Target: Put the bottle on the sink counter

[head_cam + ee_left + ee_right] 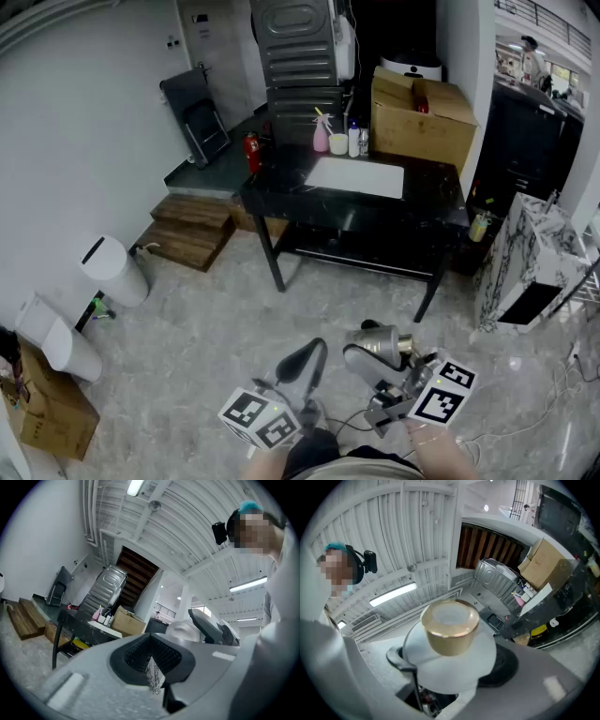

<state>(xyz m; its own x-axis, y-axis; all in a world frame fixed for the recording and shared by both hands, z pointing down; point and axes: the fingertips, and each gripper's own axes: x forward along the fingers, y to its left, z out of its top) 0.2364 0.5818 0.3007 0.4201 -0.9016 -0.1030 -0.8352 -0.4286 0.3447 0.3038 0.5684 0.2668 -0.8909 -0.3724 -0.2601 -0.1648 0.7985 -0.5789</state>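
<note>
**Bottle gripped, counter far ahead**

The right gripper (452, 679) has its jaws spread wide and pressed on the white bottle (451, 656). The bottle sits between them with its gold cap (449, 626) pointing out past the tips. The left gripper (151, 645) has its jaws closed together with nothing between them. The black sink counter (427, 192) stands well ahead of both pairs of jaws, across the floor (187, 347).

Head view: even, moderately bright overhead light; soft shadow beneath the dark surface (436, 192); faint sheen on the floor (187, 347). Gripper views: heavy fisheye bending, black corners, strip light (392, 594) blown white, nearest foreground soft. Dull sheen on the bottle (449, 634) cap.
</note>
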